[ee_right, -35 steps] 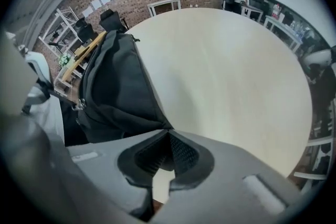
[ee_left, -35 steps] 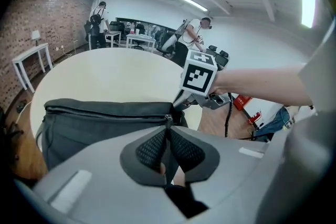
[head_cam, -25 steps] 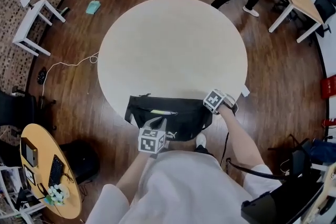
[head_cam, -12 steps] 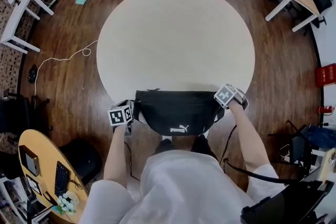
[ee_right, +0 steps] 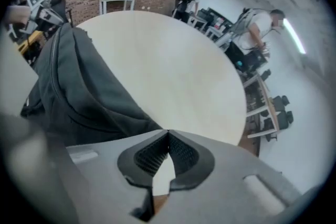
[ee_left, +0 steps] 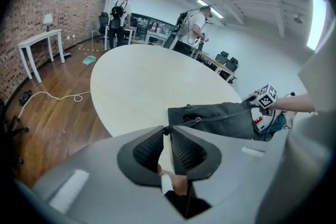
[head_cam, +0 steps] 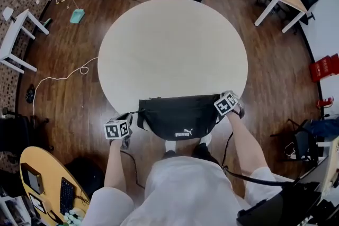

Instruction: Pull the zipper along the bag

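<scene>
Gripping, left hand-held gripper (ee_left: 168,134): jaws pinched on dark tab (ee_left: 167,130), just left of bag (head_cam: 180,116).
Clamp, right hand-held gripper (ee_right: 168,134): jaws together on bag's right end.
Bag position: overhanging near desk (head_cam: 169,50) edge.

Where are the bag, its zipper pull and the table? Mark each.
bag (head_cam: 180,115), head view, middle of front panel
zipper pull (ee_left: 167,130), left gripper view, small dark knob
table (head_cam: 169,45), head view, bare top

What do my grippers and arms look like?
The left hand-held gripper and right hand-held gripper are grey, with dark ribbed pads and a white cube of black square markers. A black cable hangs by the right arm. Short white sleeves.
</scene>
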The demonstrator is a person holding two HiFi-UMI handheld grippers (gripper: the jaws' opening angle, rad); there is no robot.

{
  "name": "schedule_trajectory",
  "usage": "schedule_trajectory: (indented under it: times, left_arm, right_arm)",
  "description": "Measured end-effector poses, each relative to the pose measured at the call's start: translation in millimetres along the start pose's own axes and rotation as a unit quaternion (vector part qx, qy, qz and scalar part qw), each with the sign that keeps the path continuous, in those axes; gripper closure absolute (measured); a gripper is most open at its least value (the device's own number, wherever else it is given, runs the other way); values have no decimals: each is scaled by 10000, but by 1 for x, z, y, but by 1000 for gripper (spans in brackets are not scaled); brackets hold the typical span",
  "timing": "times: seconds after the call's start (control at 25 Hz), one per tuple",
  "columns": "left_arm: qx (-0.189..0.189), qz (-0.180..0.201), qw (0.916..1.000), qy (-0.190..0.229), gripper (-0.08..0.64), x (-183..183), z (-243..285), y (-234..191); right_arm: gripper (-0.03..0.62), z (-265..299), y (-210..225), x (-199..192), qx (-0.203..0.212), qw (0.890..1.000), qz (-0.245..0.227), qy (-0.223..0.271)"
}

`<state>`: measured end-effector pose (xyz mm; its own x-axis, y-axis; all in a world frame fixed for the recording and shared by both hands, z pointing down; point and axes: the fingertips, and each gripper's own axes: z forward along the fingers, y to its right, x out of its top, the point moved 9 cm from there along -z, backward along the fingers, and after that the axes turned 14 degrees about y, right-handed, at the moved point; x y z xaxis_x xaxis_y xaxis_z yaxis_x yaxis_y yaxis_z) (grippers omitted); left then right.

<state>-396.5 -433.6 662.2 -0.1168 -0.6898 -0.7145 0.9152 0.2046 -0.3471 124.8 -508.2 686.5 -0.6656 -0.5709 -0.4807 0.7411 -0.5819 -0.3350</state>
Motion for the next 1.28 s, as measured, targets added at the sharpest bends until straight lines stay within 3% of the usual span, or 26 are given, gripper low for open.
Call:
schedule_trajectory:
  times: [0.16,0.32,0.48,0.6,0.68,0.84,1.0,1.28]
  left_arm:
    - [366,115,9986,360,545,4,-38,-7]
    - [100,179,9907,1346,545,21,-70,44]
    - [-366,444,9691,2397,545,26,-118,139]
    - [-598,750,9491,3001,545,4,-165,216]
    - [-651,949,9358,3333,545,-21,-199,265]
    - [-655,1087,9161,3804,545,-79,-269,358]
    - [-634,1540,8969,4096,545,-122,-324,429]
    - [-726,1697,8853,4269,545,-139,-373,446]
  right_arm:
    - [604,-61,9,15,-886,9880,759,1007]
    - [604,-146,-21,26,-975,9508,1487,2537]
    - [604,-232,-72,11,-761,9064,1943,3674]
    - [604,-299,-110,-17,-610,8741,2142,4316]
    - [604,-343,-133,-41,-543,8602,2034,4645]
    - [604,-433,-177,-101,-652,8374,2022,5036]
    - [604,-492,-210,-154,-477,8306,2106,5133]
    - [604,-545,-232,-156,-642,8106,1950,5484]
